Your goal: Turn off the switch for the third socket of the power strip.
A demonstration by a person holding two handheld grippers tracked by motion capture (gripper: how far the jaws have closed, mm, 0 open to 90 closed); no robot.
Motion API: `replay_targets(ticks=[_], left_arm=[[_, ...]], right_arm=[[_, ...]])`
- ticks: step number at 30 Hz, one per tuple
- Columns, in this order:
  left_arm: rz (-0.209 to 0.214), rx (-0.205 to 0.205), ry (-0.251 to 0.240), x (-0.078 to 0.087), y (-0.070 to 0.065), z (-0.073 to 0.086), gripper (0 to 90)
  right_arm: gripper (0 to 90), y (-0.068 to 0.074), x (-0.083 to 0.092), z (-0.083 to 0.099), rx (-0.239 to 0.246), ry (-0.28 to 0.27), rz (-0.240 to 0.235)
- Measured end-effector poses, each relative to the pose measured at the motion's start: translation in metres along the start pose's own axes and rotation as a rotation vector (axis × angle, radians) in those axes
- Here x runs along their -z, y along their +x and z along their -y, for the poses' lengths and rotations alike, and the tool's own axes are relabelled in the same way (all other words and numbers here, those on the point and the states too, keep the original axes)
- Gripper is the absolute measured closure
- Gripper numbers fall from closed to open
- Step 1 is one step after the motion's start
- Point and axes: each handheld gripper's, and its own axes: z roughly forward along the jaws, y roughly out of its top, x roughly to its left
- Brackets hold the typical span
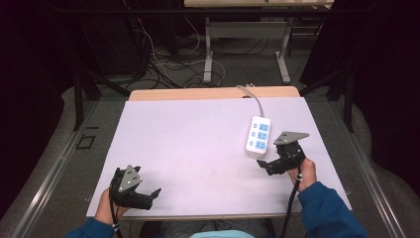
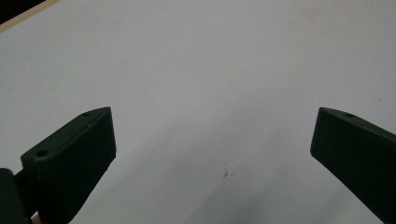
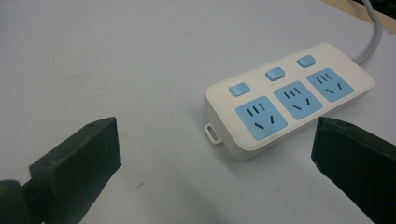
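Observation:
A white power strip (image 1: 259,136) (image 3: 288,96) with three blue sockets and three blue switches lies on the right part of the table; its grey cable (image 1: 252,97) runs off the far edge. My right gripper (image 1: 264,165) (image 3: 212,140) is open just in front of the strip's near end, with nothing between its jaws. Near the table's front left, my left gripper (image 1: 154,194) (image 2: 212,140) is open too, over bare white surface.
The white table top (image 1: 198,144) has a wooden strip along its far edge. Behind it on the floor are tangled cables (image 1: 163,64) and the legs of another table (image 1: 209,59). Dark curtains stand on both sides.

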Motion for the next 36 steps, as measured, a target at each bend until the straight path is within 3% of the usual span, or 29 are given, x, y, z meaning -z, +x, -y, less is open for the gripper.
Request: replay_targets(ticks=[23,36], left_arm=[[-0.001,0.002,0.003,0.000,0.001,0.000,0.1],[-0.001,-0.009,0.003,-0.001,0.001,-0.001,0.1]], right_arm=[[1.5,-0.018,-0.021,-0.026,-0.014,0.002,-0.003],[1.2,-0.034,-0.032,-0.034,-0.059,-0.003,-0.003]])
